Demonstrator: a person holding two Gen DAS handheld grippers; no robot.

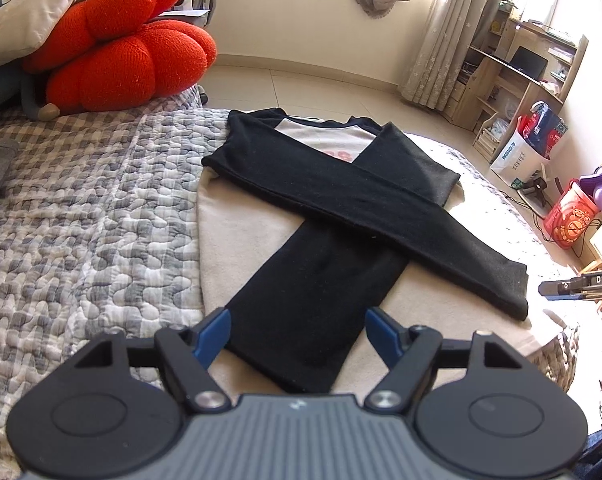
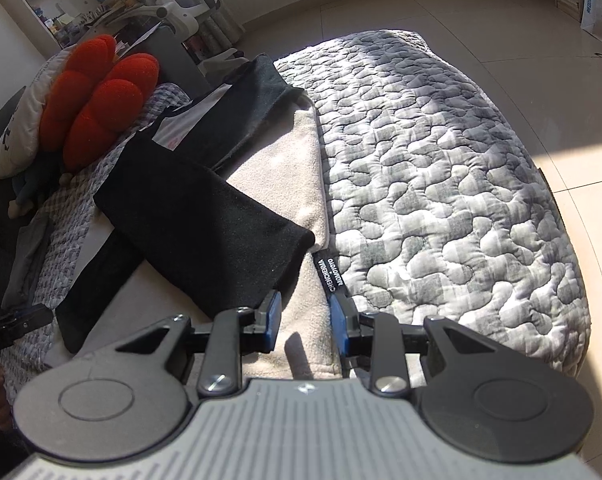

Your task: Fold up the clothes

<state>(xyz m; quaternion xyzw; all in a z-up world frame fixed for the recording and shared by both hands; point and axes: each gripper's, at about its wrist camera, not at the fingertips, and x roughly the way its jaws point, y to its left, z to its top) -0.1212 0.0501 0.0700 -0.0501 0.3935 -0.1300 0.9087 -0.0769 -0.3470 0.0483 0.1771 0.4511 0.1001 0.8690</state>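
A cream shirt [image 1: 237, 240] with black sleeves lies flat on the bed, both sleeves crossed over its body [image 1: 365, 200]. My left gripper [image 1: 297, 332] is open and empty, just above the cuff end of one black sleeve [image 1: 301, 320] near the hem. My right gripper [image 2: 305, 320] is open and empty, over the cream hem [image 2: 301, 272] beside the other sleeve's cuff [image 2: 229, 240]. A black label [image 2: 329, 274] sticks out at the shirt's edge. The right gripper's tip shows at the right edge of the left wrist view [image 1: 573, 286].
A grey-and-white quilt [image 2: 441, 184] covers the bed. Red pumpkin cushions [image 1: 121, 52] and a white pillow [image 1: 25, 8] sit at the far left. Tiled floor, a desk shelf [image 1: 517, 76] and bags [image 1: 533, 140] lie beyond the bed's right edge.
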